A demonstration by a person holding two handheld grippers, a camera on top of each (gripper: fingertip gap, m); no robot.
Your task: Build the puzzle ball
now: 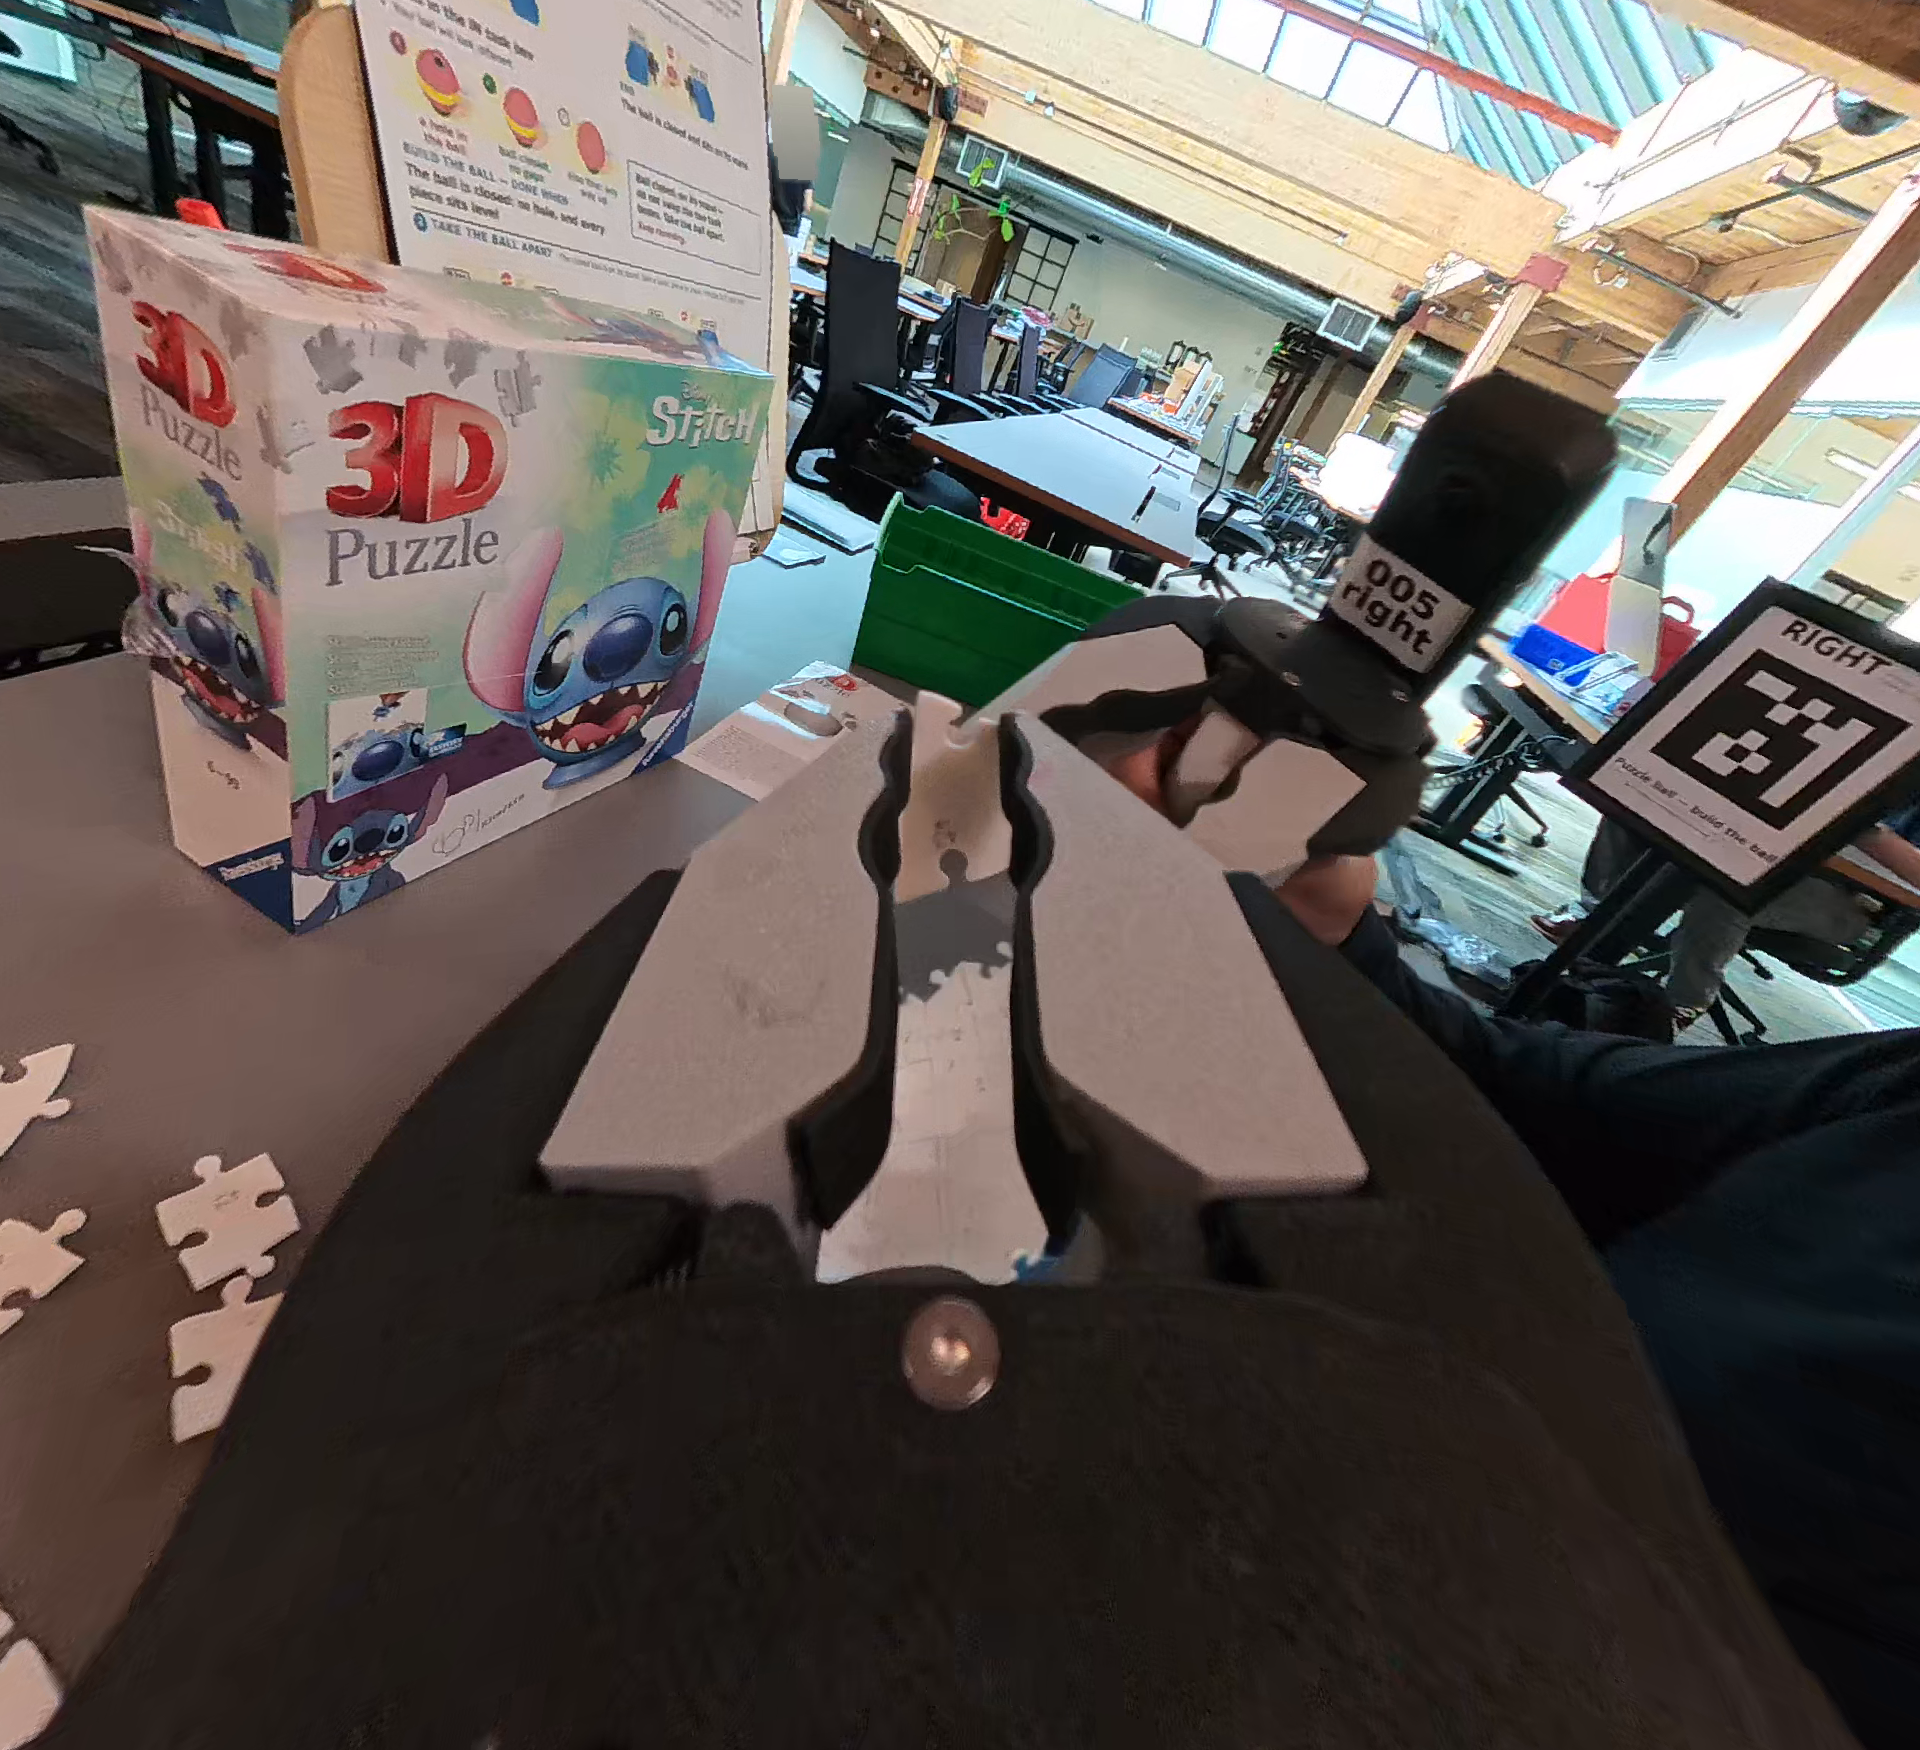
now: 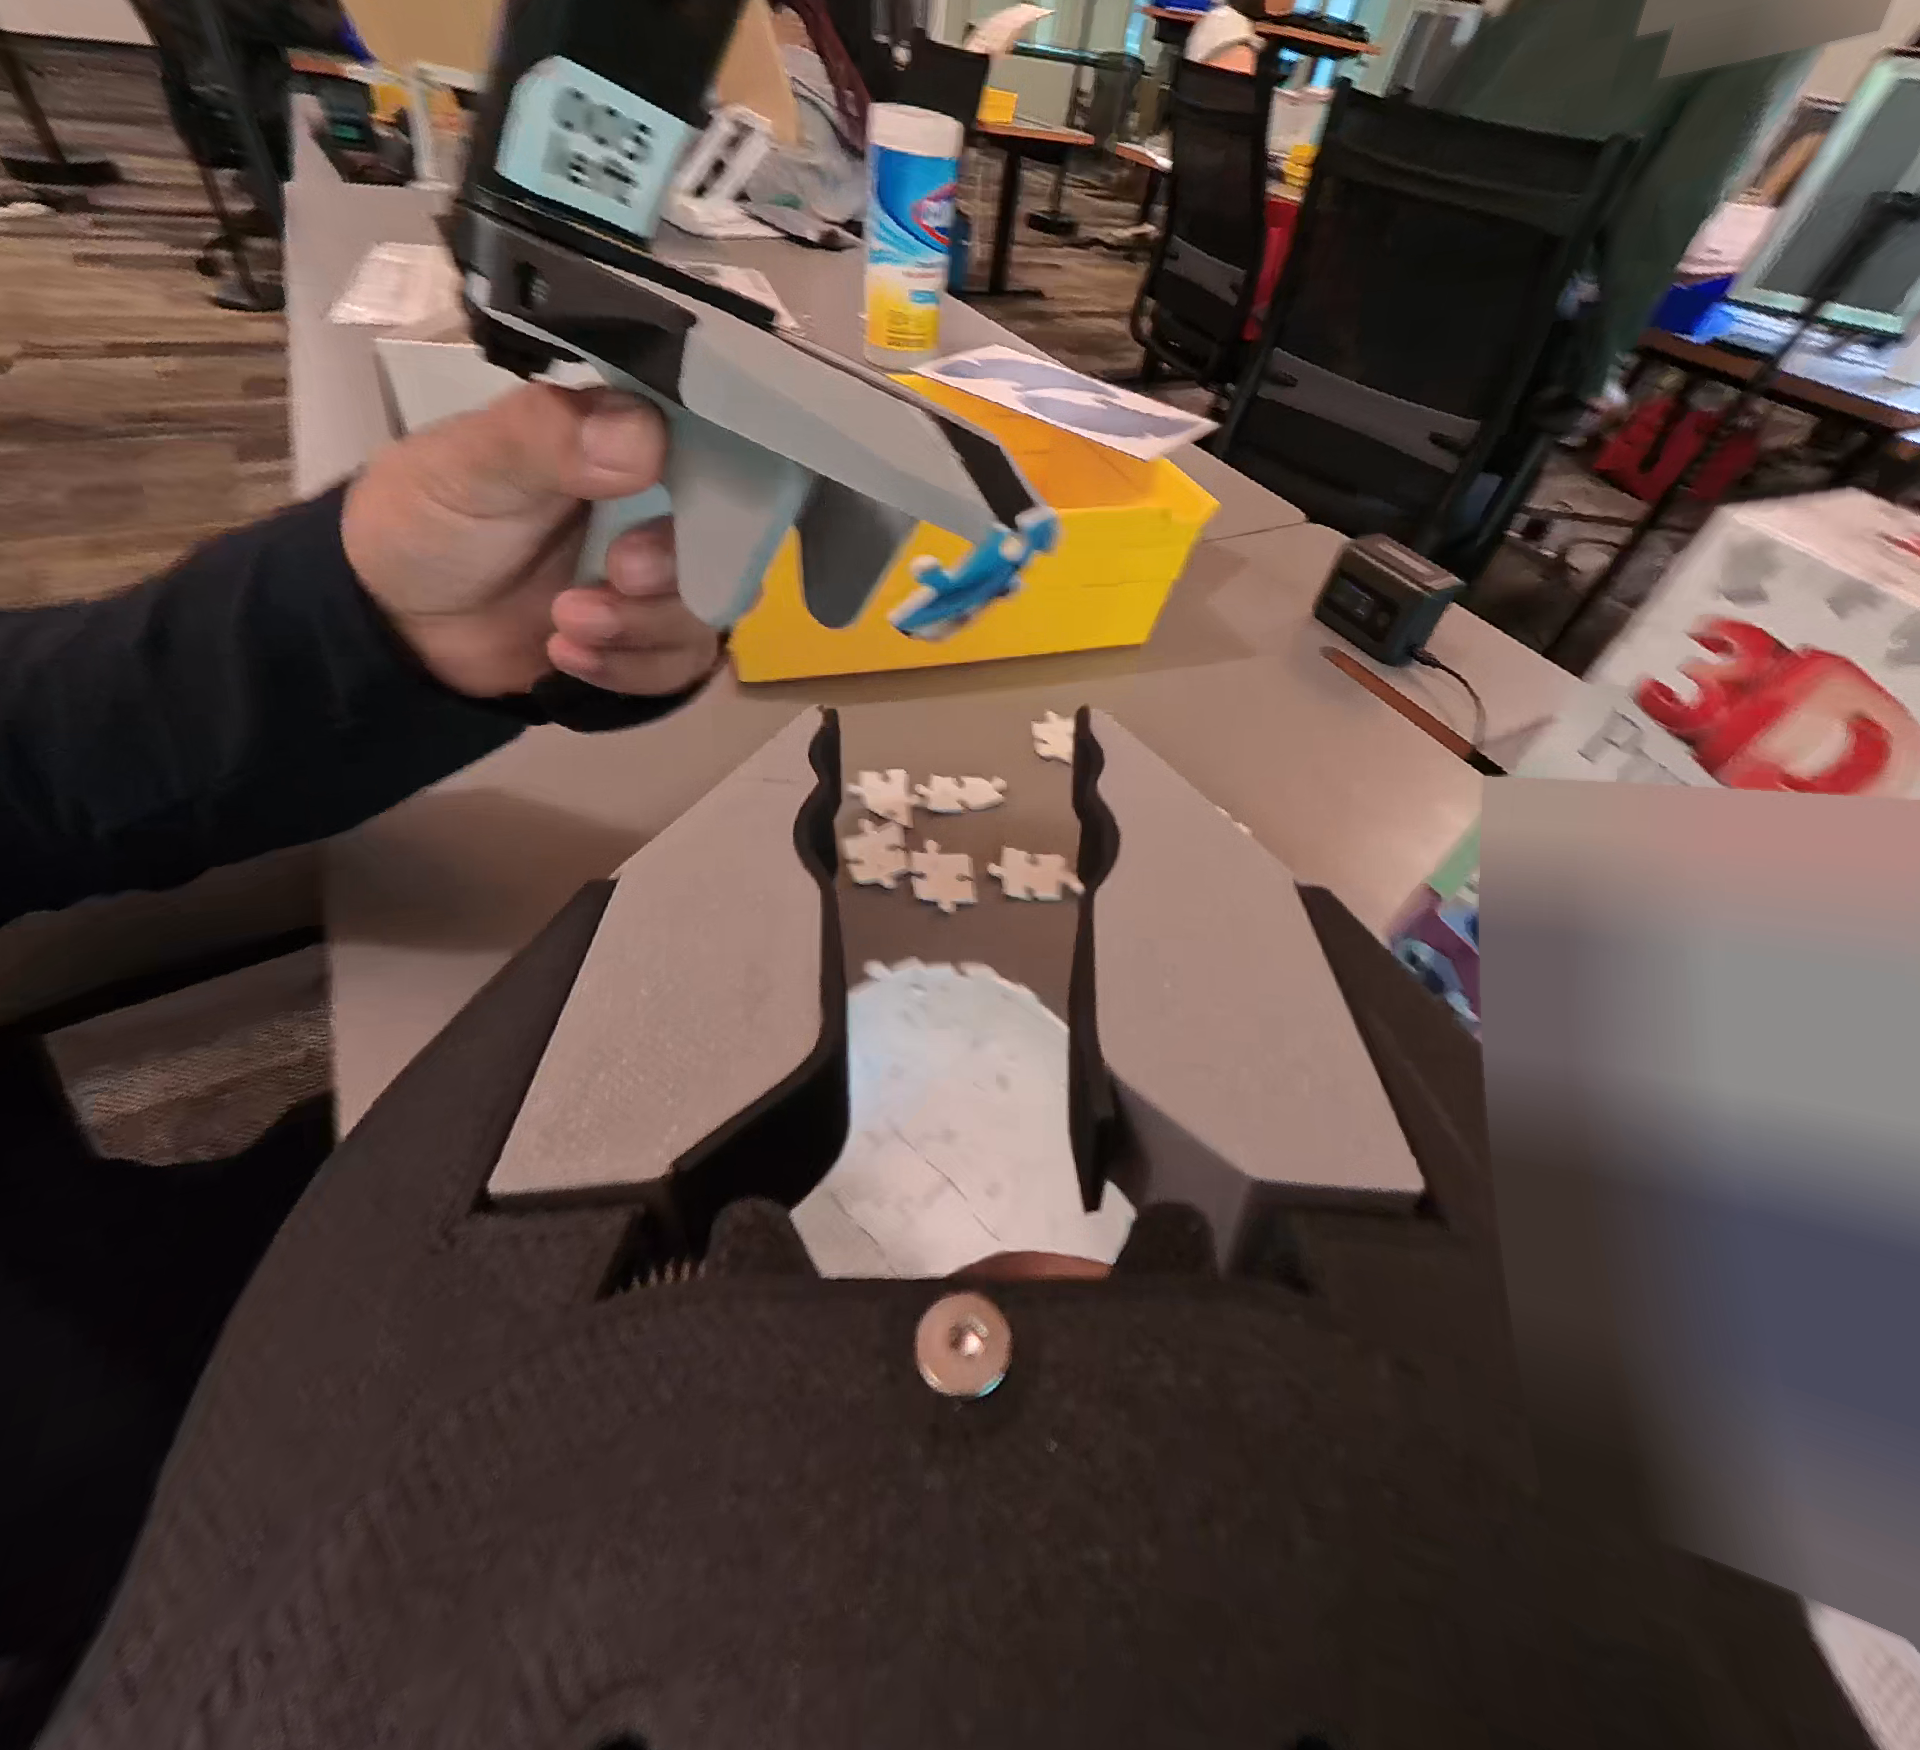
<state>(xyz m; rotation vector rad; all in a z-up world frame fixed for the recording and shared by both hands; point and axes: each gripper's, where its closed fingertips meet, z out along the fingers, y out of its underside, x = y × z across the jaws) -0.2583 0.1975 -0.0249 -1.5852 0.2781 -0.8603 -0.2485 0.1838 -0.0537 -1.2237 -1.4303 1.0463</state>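
**Meanwhile, one piece aloft — the ball below**

Meanwhile the left gripper (image 1: 951, 765) pinches a single puzzle piece (image 1: 948, 801) between its fingertips, white back showing in its own view; the right wrist view shows the same piece's (image 2: 971, 578) blue printed face, held above the grey table (image 2: 1226, 661) in front of a yellow bin (image 2: 1039, 557). A hand (image 2: 499, 537) grips that tool's handle.

The right gripper (image 2: 951, 739) is spread, nothing between its fingers. Beneath it sits the partly built puzzle ball (image 2: 956, 1108) — a pale dome of joined pieces — with loose white pieces (image 2: 935, 838) lying just beyond it on the table. More loose pieces (image 1: 223, 1217) lie at the left gripper's left, near the upright puzzle box (image 1: 436, 578).
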